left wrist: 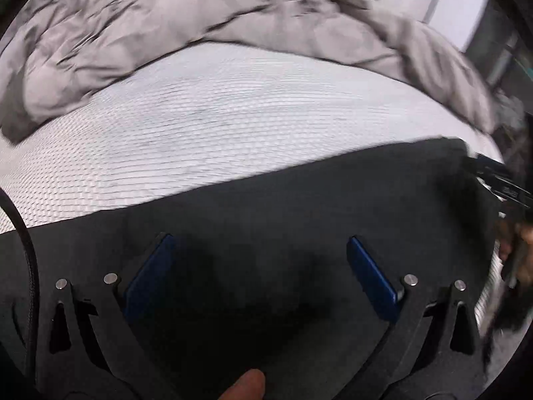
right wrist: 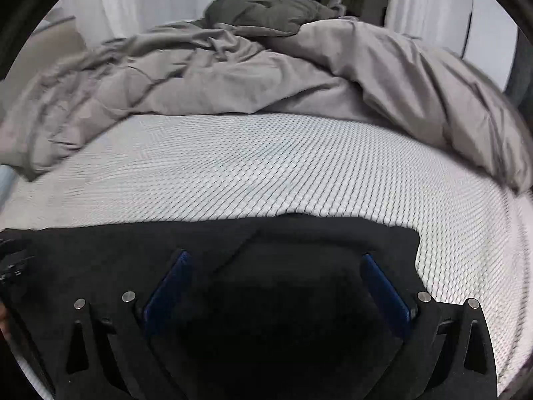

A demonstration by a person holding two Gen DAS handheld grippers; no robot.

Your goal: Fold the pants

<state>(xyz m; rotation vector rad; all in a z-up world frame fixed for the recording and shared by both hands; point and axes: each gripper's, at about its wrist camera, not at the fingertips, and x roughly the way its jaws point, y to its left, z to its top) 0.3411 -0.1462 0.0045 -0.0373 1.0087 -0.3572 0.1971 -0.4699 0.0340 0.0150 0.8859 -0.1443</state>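
Right wrist, white textured mattress [right wrist: 266, 166], rumpled grey duvet [right wrist: 266, 73]

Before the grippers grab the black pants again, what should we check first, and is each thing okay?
1. Left gripper open: ok, fingers wide apart over the black pants.
2. Right gripper open: ok, nothing held between its fingers.
3. Pants lying flat on the mattress: mostly ok; far edge fairly straight, a seam or fold line shows in the right view.
4. Room to fold forward: ok, bare mattress between the pants and the grey duvet.
5. Fabric caught under a finger: cannot tell, too dark.
6. Whole pants in view: not ok, near part hidden.
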